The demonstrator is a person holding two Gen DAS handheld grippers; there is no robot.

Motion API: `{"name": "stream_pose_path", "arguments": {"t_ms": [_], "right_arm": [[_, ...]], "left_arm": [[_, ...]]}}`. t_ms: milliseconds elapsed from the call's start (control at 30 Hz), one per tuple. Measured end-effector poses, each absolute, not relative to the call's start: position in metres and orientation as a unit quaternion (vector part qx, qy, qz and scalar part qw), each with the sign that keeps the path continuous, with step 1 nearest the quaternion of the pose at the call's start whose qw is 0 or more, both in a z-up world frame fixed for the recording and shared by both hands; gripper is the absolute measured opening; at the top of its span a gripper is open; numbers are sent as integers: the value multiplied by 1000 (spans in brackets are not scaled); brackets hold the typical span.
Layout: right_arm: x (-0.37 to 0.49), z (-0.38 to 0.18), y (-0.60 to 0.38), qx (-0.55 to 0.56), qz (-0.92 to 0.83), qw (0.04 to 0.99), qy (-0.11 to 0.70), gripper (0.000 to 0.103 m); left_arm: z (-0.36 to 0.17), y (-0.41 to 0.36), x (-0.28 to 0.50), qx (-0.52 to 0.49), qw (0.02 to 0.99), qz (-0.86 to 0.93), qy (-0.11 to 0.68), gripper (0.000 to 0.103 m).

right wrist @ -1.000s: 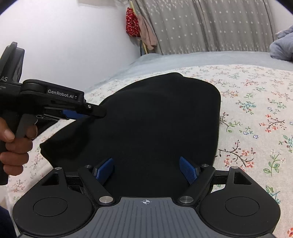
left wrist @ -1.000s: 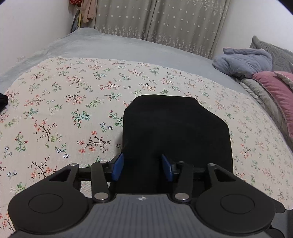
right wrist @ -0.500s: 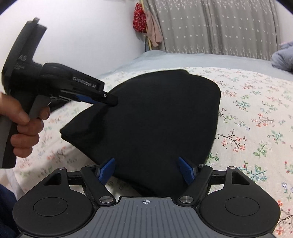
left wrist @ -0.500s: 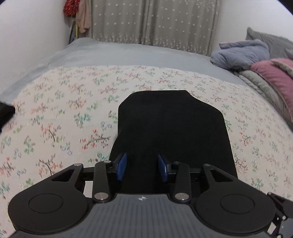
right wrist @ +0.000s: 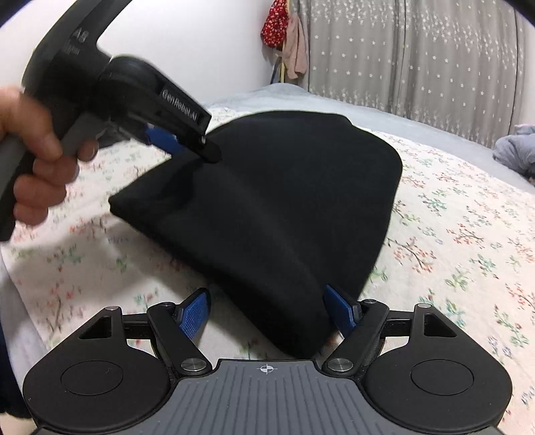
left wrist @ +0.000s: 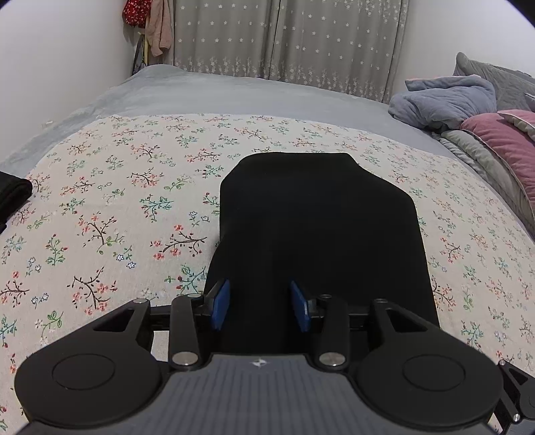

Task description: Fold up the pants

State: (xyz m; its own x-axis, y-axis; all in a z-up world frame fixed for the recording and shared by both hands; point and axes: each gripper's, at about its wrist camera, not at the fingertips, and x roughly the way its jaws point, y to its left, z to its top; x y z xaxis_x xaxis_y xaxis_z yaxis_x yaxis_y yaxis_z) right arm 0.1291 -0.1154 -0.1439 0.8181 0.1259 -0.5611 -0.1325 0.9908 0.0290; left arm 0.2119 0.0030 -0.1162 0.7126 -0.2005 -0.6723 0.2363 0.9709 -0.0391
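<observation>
Black pants (right wrist: pixel 267 207): near edge lifted off bed (right wrist: pixel 468 234), long axis running away; left claw (right wrist: pixel 187 147) pinching left corner, right claw (right wrist: pixel 267 311) gripping right fold.

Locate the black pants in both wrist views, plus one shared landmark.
Left wrist: black pants fill the lower centre, running from mid-frame down between the left hand-held gripper's blue pads.
Right wrist: black pants fill the centre, near edge lifted off the floral sheet.
Shared landmark: red floral cloth hanging beside the curtain.
</observation>
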Motion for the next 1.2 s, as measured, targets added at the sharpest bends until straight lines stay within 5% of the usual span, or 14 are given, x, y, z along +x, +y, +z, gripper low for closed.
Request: {"name": "stream_pose_path", "arguments": {"t_ms": [167,500,600,1200], "right_arm": [[120,-148,-125,12,75,948,309,78],[112,-135,-193,184,129,925,306,78],[112,-127,-215,236,137,920,281,83],[198,-171,-272,474,118,832,262,86]], "left_arm": [[-116,7,214,23,918,-119,377,56],[-94,41,209,-46,924,-138,355,62],[-87,55,209,-85,926,-137,342,70],[-123,54,264,-169,885,-167,401,84]]}}
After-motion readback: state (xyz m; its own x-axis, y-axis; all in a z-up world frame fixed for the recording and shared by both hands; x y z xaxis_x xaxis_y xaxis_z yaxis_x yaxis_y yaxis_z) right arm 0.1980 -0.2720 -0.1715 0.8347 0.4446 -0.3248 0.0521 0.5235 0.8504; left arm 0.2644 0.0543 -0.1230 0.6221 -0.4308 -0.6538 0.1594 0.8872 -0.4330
